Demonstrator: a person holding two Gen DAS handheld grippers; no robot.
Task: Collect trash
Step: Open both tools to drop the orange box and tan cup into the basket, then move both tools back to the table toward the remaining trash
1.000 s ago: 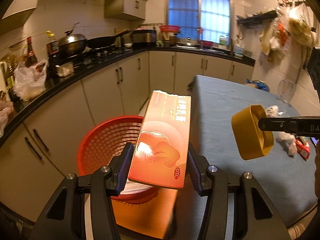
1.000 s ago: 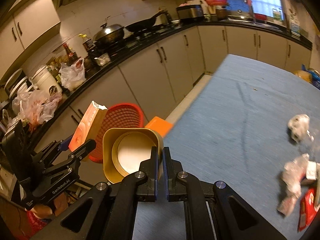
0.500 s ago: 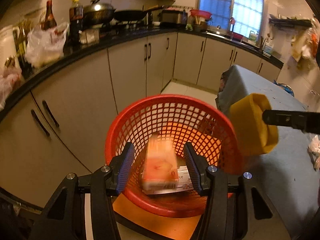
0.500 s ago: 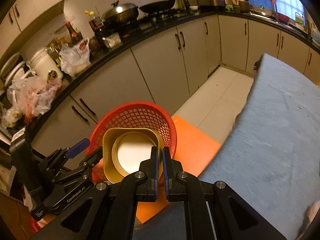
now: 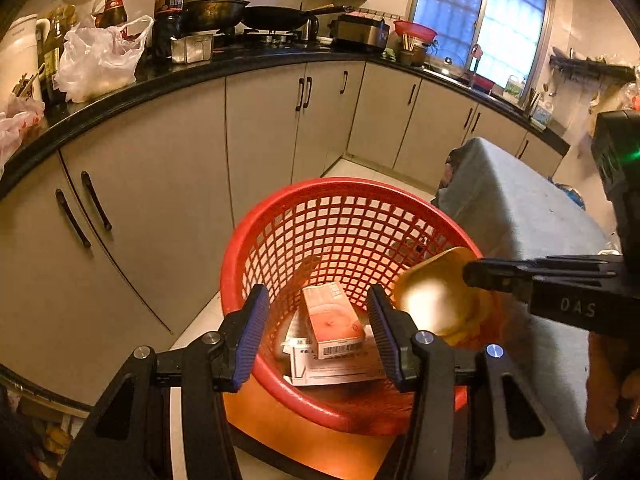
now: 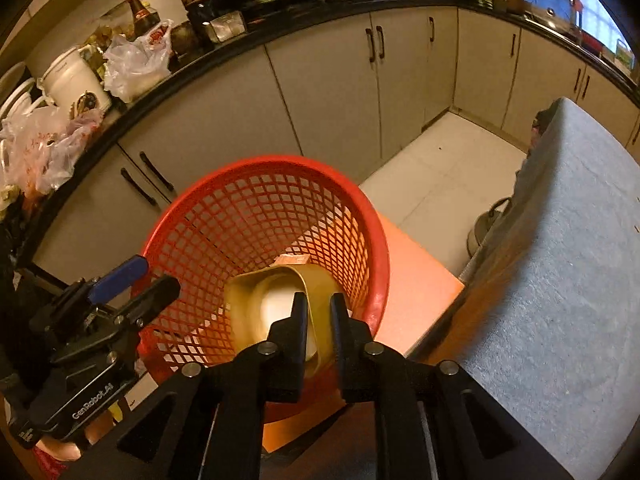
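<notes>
Kitchen floor: basket (image 5: 240, 264) already holds boxes (image 5: 332, 320) – left gripper (image 5: 316, 332) part-open, empty; right gripper (image 6: 318, 312) opening, cup (image 6: 280, 304) apparently dropping in.

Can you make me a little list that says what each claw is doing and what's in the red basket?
place: kitchen, beside a table with a grey cloth
red basket: on the floor by the cupboards, on an orange mat
in the basket: an orange box lying on other white packaging
left claw: open and empty, above the basket
right claw: opening, the wall of a yellow cup between its fingers, over the basket
cup: tilted on its side, white inside, looks blurred
</notes>
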